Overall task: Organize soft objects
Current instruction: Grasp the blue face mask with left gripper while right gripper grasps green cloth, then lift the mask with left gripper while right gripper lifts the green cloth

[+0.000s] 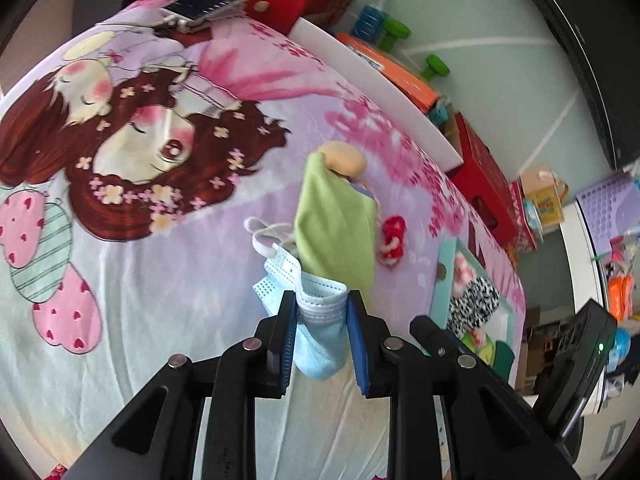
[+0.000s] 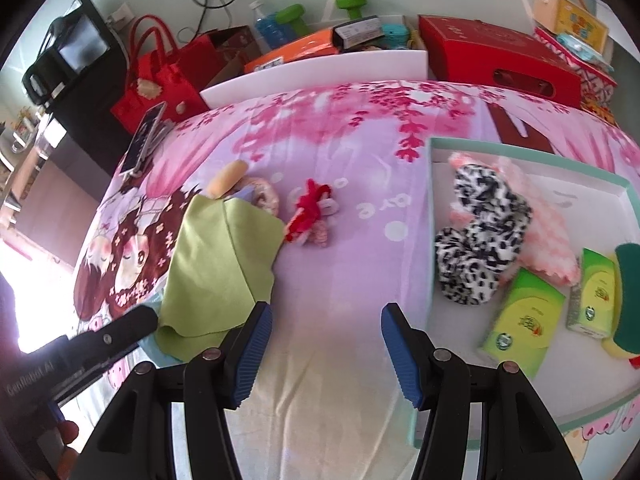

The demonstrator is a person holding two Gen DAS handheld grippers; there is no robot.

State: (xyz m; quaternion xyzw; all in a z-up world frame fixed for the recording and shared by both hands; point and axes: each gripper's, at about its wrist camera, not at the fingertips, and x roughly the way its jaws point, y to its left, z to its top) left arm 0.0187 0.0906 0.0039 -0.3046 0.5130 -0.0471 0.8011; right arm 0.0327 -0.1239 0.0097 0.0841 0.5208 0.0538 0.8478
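Our left claw (image 1: 322,308) sits closest in the left wrist view, and its blue pads are squeezed onto a light blue face mask (image 1: 316,320). We see the mask bunched up between them, with its white loops (image 1: 264,236) trailing on the bed sheet (image 1: 160,280). Just past the mask lies a green cloth (image 1: 336,236), touching it. A tan soft toy (image 1: 346,158) peeks out at the far end of the cloth, and a red fluffy thing (image 1: 392,244) lies just beside the cloth. To the left we see lots of bare sheet. To the right the bed edge drops off, with the tray corner (image 1: 444,276) near it.

Our right claw (image 2: 326,344) sits closest in the right wrist view. Its pads are wide apart with only bare sheet between them. We see the green cloth (image 2: 220,264) on the left and the tray (image 2: 520,152) on the right, with a spotted fluffy thing (image 2: 476,236), a pink cloth (image 2: 548,236) and two green packs (image 2: 524,320) inside. Between cloth and tray rim lies an open strip of sheet.
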